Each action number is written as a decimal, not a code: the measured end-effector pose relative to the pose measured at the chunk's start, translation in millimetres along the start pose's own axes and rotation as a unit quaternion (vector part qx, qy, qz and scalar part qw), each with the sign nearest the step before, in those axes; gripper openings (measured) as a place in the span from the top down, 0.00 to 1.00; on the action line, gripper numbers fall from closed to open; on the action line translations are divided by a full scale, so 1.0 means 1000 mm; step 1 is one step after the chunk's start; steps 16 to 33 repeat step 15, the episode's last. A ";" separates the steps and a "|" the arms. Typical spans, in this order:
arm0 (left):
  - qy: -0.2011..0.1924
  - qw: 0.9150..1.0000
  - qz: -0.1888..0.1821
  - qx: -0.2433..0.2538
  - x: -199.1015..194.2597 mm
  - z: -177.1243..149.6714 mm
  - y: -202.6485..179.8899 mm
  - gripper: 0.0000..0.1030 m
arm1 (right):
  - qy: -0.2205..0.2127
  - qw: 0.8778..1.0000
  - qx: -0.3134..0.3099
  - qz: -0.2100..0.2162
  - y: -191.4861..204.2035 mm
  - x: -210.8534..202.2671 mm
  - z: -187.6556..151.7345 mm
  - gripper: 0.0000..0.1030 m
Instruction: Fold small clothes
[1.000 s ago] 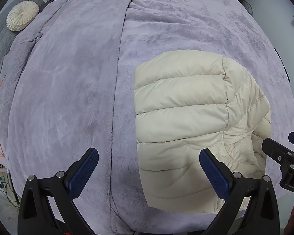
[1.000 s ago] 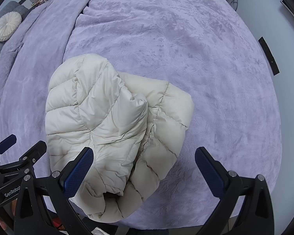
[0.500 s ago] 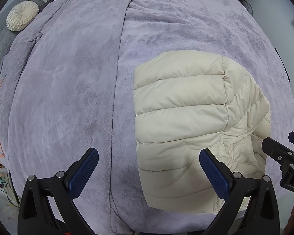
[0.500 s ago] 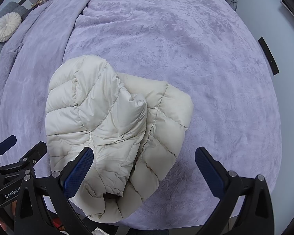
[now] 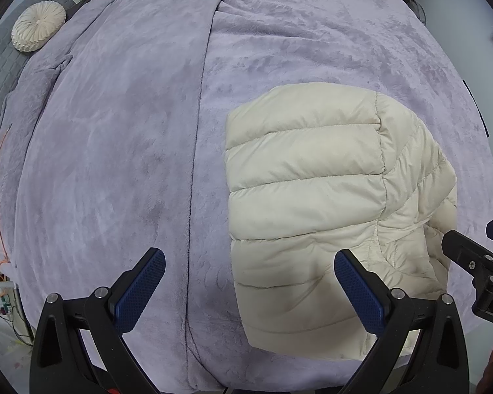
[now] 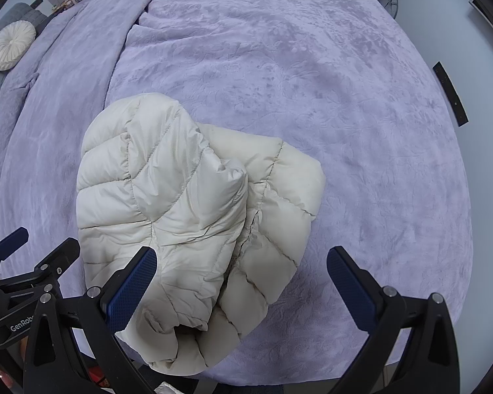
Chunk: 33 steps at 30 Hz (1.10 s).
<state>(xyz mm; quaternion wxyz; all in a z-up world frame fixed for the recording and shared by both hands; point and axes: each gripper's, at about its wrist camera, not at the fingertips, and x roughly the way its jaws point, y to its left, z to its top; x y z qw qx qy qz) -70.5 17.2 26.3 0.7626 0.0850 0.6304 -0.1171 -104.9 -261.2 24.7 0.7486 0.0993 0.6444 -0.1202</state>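
Both tongs wide and empty: left gripper (image 5: pixel 249 290), right gripper (image 6: pixel 241 290). Cream puffer jacket (image 6: pixel 194 216) folded on the purple blanket (image 6: pixel 312 82), at 11 o'clock from the right gripper. Risk (probably): slippery puffy filling springing open, top layer sliding off.

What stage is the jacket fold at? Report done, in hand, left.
Done: the cream puffer jacket lies folded over itself into a compact bundle on the purple blanket. In hand: nothing; the left gripper and right gripper are both open, holding no fabric. Left: perhaps tidying the loose edge nearest the right gripper; no other clothes are in view.
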 end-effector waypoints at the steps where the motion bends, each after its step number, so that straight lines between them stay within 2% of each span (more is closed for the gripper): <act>1: 0.000 1.000 0.001 0.000 0.001 0.001 0.000 0.00 | 0.000 1.000 0.000 0.000 0.000 0.000 0.001 0.00; 9: -0.002 1.000 0.010 -0.006 0.002 0.001 0.002 0.00 | 0.000 1.000 0.000 0.000 -0.001 0.000 0.001 0.00; 14: -0.025 1.000 0.014 0.003 -0.005 0.002 0.001 0.00 | 0.000 1.000 0.000 -0.001 -0.001 0.000 0.001 0.00; 33: -0.023 1.000 0.011 0.004 -0.005 0.002 0.000 0.00 | 0.000 1.000 0.000 -0.001 -0.001 -0.001 0.001 0.00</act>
